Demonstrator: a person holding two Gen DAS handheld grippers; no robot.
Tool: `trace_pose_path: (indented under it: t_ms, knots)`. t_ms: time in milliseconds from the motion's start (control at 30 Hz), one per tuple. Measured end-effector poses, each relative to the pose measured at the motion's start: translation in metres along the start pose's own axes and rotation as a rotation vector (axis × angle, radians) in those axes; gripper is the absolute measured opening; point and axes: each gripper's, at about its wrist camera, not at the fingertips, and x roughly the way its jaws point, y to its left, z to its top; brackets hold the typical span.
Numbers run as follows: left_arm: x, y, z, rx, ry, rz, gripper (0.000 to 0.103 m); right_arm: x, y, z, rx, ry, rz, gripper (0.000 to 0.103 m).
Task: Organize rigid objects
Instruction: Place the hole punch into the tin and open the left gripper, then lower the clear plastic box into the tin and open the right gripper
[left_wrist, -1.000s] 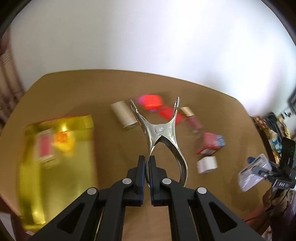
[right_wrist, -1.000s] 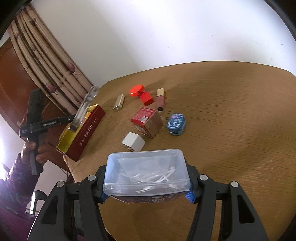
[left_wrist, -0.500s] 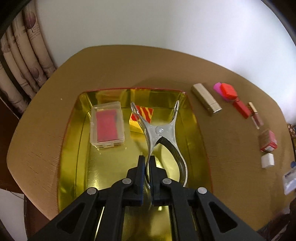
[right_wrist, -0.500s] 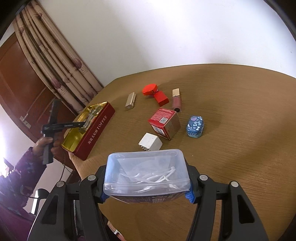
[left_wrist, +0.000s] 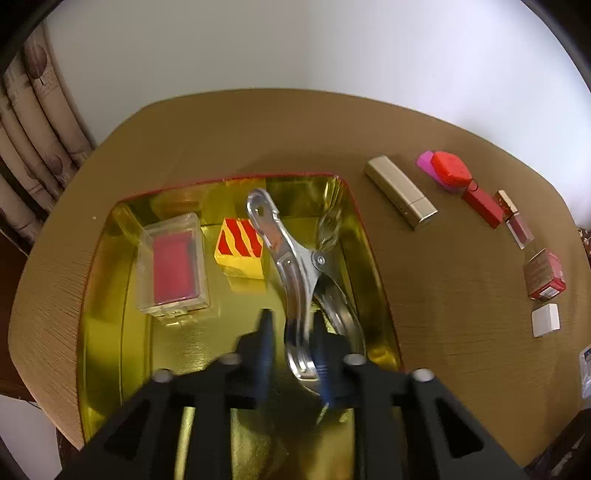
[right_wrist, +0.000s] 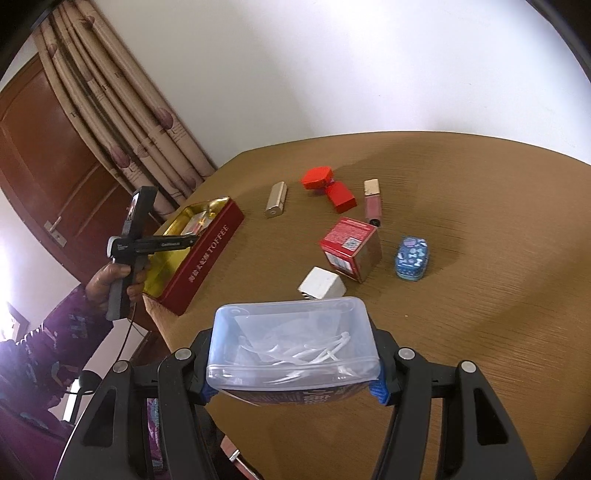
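Gold lining fills my left view: the toffee tin (left_wrist: 373, 258) sits at the table's left edge, and inside, going left to right, lie a clear case with a red insert (left_wrist: 171, 267), a yellow-and-red striped block (left_wrist: 242, 247) and the steel clamp (left_wrist: 295, 266). My left gripper (left_wrist: 291, 347) has its fingers spread with the clamp's handle loose between them, so I judge it a release into the tin. That clamp looks stiff, heavy and slick; the handles are the place to take it. Right of the tin on the wood: a gold lipstick tube (left_wrist: 400, 194), a red perfume bottle (left_wrist: 463, 184), a red carton (left_wrist: 545, 275), a white cube (left_wrist: 546, 319). My right gripper (right_wrist: 293, 373) is clamped across a clear lidded box (right_wrist: 293, 343) of white picks, light and a bit flexible, held near me.
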Motion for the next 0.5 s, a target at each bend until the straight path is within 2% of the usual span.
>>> trace_pose_path:
  t_ms: [200,300,400,500]
  knots:
    - [-0.049,0.011,-0.024,-0.064,-0.113,0.025,0.032,0.015,0.031,0.018,-0.037,0.007,0.076,0.058]
    - [-0.084,0.026,-0.051,-0.132,-0.205,0.048,0.034,0.032,0.062,0.038,-0.076,0.019,0.16,0.058]
    - [-0.109,0.035,-0.081,-0.191,-0.282,0.118,0.047,0.063,0.102,0.062,-0.128,0.053,0.244,0.058]
    - [-0.125,0.04,-0.105,-0.211,-0.33,0.18,0.05,0.102,0.142,0.084,-0.174,0.1,0.314,0.058]
